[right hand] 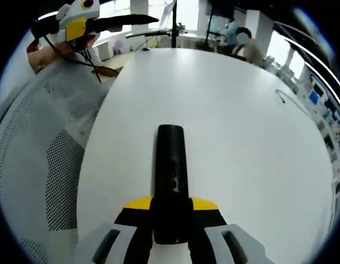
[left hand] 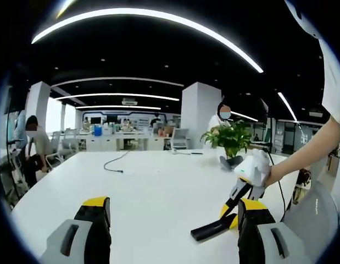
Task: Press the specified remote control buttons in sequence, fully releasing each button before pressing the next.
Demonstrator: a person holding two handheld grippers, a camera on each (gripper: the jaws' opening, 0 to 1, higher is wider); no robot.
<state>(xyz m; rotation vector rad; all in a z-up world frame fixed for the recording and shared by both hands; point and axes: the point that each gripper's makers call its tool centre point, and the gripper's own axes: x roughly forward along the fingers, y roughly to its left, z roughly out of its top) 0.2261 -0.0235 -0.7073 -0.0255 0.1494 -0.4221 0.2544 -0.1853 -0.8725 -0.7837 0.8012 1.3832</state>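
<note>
On the white table point(right hand: 224, 121), near its edge, the right hand-held gripper point(right hand: 171, 217) has a black remote point(right hand: 171, 165) clamped between its jaws, the remote pointing away along the tabletop. From the left gripper view the same pairing shows at the right: the right hand-held gripper slants down to the remote point(left hand: 213, 226), whose far end rests on or just above the table; I cannot tell which.

The left hand-held gripper point(left hand: 172, 220) hangs over the table with its jaws spread wide and nothing between them, well apart from the remote's face. In the right gripper view it appears far off at the upper left, lifted clear of the table.

As for progress, my judgement is that the task is at an early or between-press stage: the remote is secured, but no jaw tip sits on any button, so a press is not under way. How many presses of the sequence are done cannot be read from these views. What seems left is to bring the left tip down onto the buttons.

A few round buttons point(right hand: 172, 179) show on the remote's face, but no brand, label or legible writing can be made out on it or elsewhere.
</note>
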